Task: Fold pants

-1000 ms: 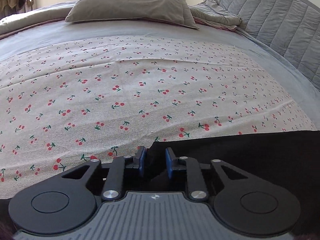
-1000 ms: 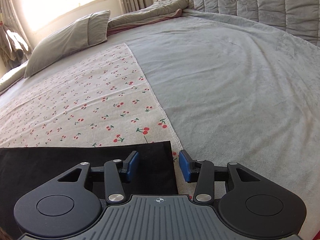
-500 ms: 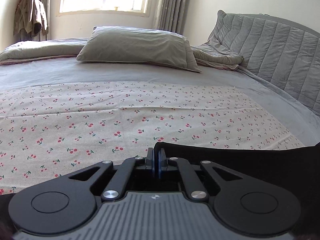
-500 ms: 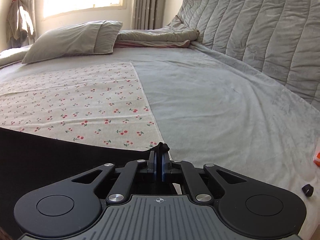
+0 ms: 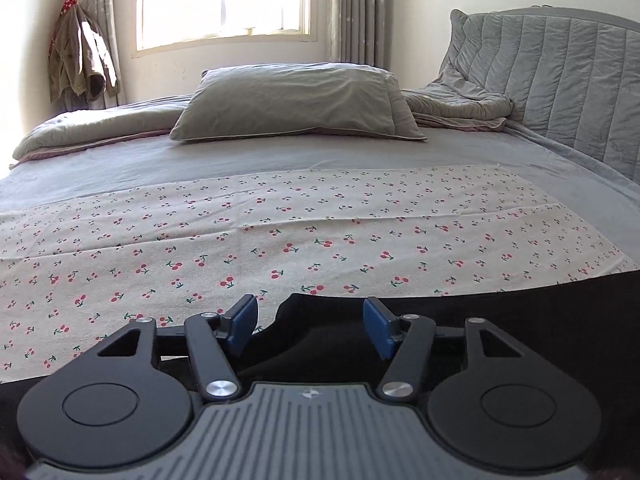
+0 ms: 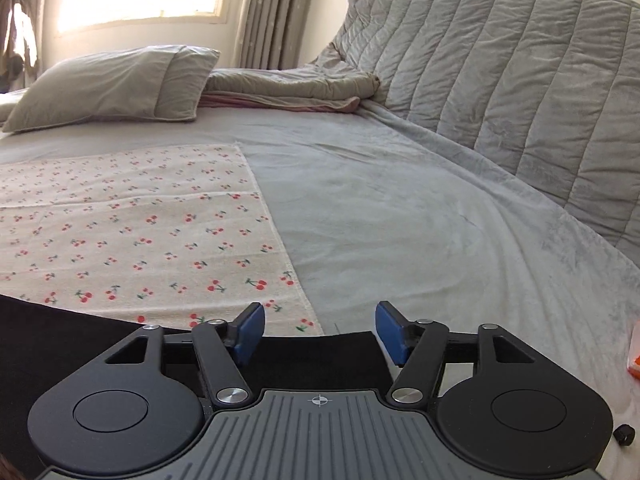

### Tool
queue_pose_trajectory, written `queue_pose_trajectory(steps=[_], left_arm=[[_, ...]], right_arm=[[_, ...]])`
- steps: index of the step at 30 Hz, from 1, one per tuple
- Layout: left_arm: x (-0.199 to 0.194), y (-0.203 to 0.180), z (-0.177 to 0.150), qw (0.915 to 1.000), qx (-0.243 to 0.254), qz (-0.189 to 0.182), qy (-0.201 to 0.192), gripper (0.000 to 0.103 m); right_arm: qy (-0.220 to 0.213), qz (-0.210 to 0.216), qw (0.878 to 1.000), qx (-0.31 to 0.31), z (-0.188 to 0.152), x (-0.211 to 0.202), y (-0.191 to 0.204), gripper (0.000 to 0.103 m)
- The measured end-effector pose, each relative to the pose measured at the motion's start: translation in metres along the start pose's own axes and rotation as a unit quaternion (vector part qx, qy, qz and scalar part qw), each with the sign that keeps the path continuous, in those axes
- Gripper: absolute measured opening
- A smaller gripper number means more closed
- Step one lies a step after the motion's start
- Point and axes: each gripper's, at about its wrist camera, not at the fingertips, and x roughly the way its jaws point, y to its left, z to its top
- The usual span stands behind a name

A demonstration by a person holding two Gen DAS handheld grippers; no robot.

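Note:
The black pants (image 5: 520, 320) lie on the cherry-print cloth (image 5: 280, 232) at the near edge of the bed. My left gripper (image 5: 310, 320) is open, its blue pads apart over a rumpled edge of the pants. The pants also show in the right wrist view (image 6: 312, 360), where their far right corner lies between the fingers of my right gripper (image 6: 320, 330), which is open. Most of the pants are hidden under the gripper bodies.
A grey pillow (image 5: 292, 100) and a bunched grey quilt (image 6: 288, 84) lie at the far side. A quilted headboard (image 6: 500, 80) rises on the right. An orange object (image 6: 634, 352) and a small black cap (image 6: 624, 434) lie at the right on the grey blanket (image 6: 420, 220).
Both grippers shut on the pants edge half a second ago, then opened and let go. Both cameras have tilted up towards the window and headboard.

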Motion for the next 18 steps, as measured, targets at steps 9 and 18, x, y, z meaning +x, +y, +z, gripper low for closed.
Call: queue_pose_trajectory(steps=[9, 18], left_arm=[[-0.047, -0.052, -0.040, 0.9882, 0.069, -0.124, 0.056, 0.071], [-0.085, -0.047, -0.103, 0.9753, 0.129, -0.161, 0.078, 0.076]], right_arm=[[0.058, 0.244, 0.960, -0.126, -0.007, -0.083, 0.170, 0.063], [0.083, 0.290, 0.927, -0.224, -0.076, -0.122, 0.221, 0.063]])
